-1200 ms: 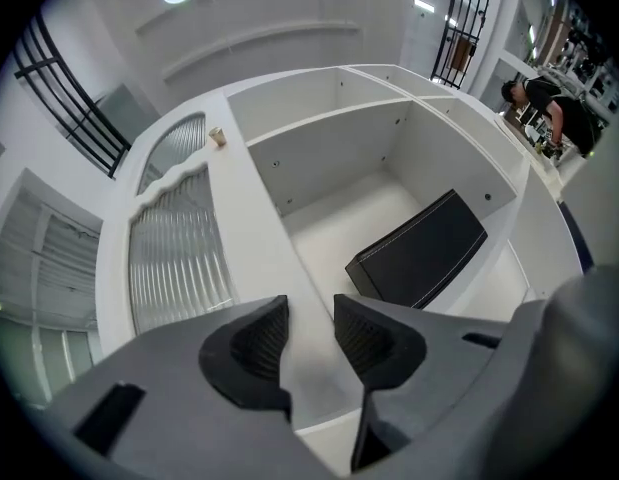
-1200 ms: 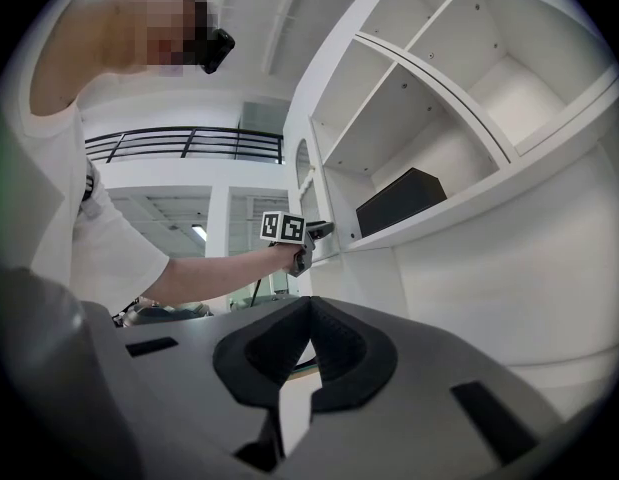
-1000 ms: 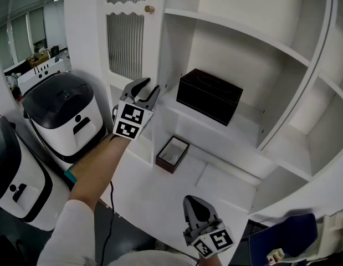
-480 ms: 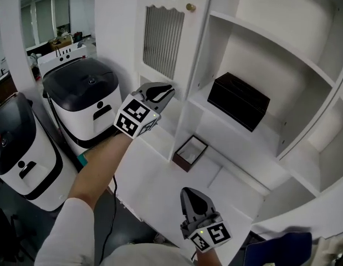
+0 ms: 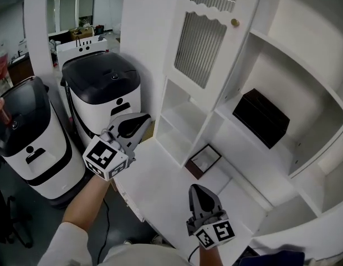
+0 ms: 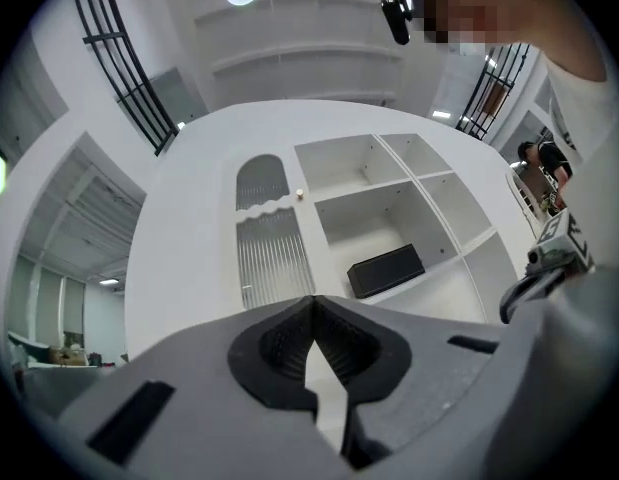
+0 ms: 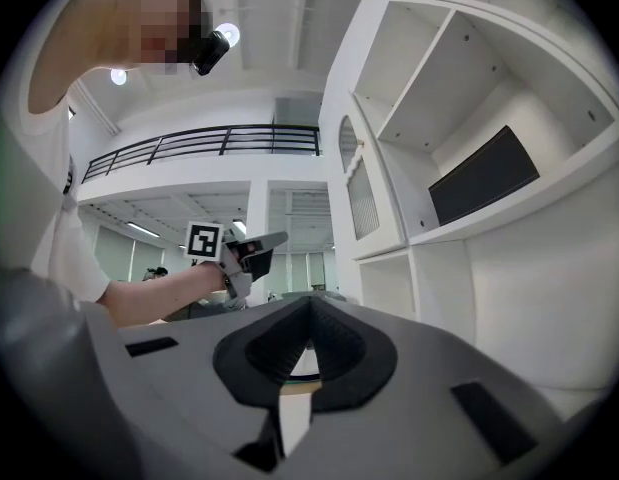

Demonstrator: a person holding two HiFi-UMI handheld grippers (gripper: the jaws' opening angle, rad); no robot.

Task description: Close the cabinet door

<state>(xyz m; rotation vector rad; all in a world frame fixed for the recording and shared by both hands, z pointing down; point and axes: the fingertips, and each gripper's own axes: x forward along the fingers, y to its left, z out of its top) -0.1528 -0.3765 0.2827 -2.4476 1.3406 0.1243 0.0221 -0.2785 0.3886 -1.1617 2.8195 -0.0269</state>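
Note:
The white cabinet door (image 5: 207, 43), with ribbed glass panels and a small gold knob (image 5: 235, 22), lies flush with the cabinet front over the upper left compartment. In the left gripper view the door (image 6: 272, 253) and knob (image 6: 300, 195) face me. My left gripper (image 5: 142, 121) hovers well left of the cabinet, above the counter's left end, shut with nothing in it (image 6: 311, 306). My right gripper (image 5: 196, 192) stays low over the counter front, shut and empty (image 7: 309, 306). It sees the left gripper (image 7: 272, 241) beside the door (image 7: 361, 193).
A black box (image 5: 264, 117) sits on the middle shelf. A small dark tray (image 5: 203, 160) rests on the white counter (image 5: 160, 182). Two white-and-black appliances (image 5: 105, 87) (image 5: 27, 137) stand on the floor at the left. Open shelves fill the right side.
My left gripper has drawn back from the door's edge, leftward and lower, and its jaws have shut. The right gripper has hardly shifted in the view.

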